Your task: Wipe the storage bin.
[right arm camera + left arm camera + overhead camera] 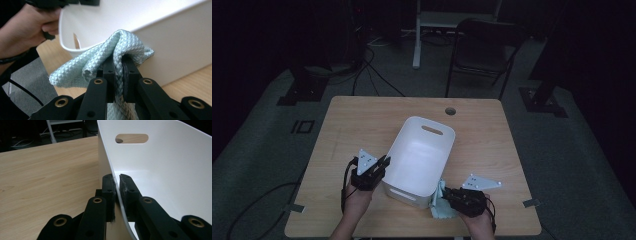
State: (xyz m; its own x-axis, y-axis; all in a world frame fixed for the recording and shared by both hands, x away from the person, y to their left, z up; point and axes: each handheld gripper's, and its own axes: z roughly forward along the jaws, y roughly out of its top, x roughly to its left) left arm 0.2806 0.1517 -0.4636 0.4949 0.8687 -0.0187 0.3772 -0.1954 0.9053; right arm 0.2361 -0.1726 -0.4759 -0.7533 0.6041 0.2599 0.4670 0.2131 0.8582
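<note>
A white plastic bin (421, 159) with slot handles stands on the wooden table (362, 120), turned at an angle. My left gripper (383, 163) is shut on the bin's left rim (110, 167), one jaw outside the wall and one inside, as the left gripper view shows (117, 178). My right gripper (448, 196) sits at the bin's near right corner, shut on a pale green quilted cloth (440, 205). In the right gripper view the cloth (110, 55) bunches over the jaws (119, 60) against the bin's outer wall (180, 45).
The table has a round cable hole (450, 110) near its far edge. A dark folding chair (484, 50) and a white desk leg (416, 35) stand beyond the table. Cables (372, 75) trail over the grey floor. Bare table lies left of the bin.
</note>
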